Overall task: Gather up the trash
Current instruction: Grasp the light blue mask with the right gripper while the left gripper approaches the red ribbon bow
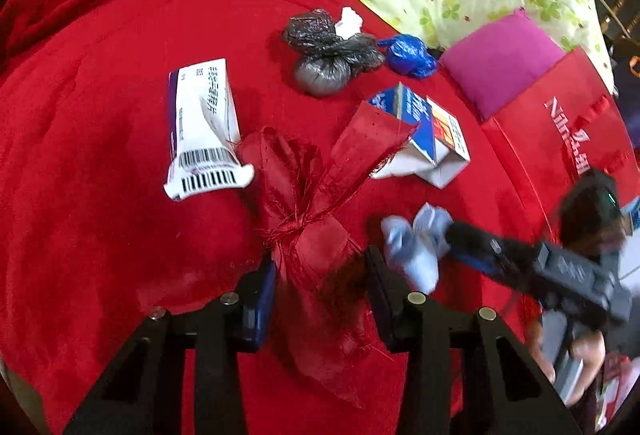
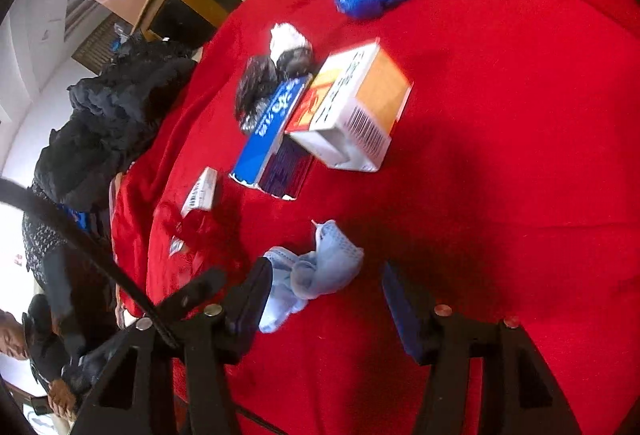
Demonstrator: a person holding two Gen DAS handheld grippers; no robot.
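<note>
Left gripper (image 1: 320, 299) has its jaws spread wide, straddling a frayed red fabric pouch (image 1: 308, 211) tied off with stringy thread in the middle; the cloth sits between the fingers, but I can't tell if either pad actually touches it. Right gripper (image 2: 326, 309) is also spread apart, with nothing clamped. A crumpled light-blue face mask (image 2: 310, 271) lies just in front of it, hard up against its left finger; the right finger is clear of it.

Everything sits on a fuzzy red blanket (image 1: 100, 123). Taking the red pouch as the landmark:
- Left of it, touching its edge, is a flattened white box with purple trim (image 1: 206, 127), barcodes and unreadable print.
- Right of it is an opened blue, white and orange carton (image 1: 430, 133), with one pouch flap lying over its corner; the writing is blurred.
- Beyond it is a knotted grey-black plastic bag bundle (image 1: 330, 55) with a white tissue wad (image 1: 348, 19) at its far side, and a crinkly blue plastic ball (image 1: 408, 55) just beside that.
- Near right is the face mask.
- Far right is a glossy red paper bag (image 1: 560, 131) with white lettering starting "Nin", and a magenta cushion (image 1: 504, 59) behind it.
</note>
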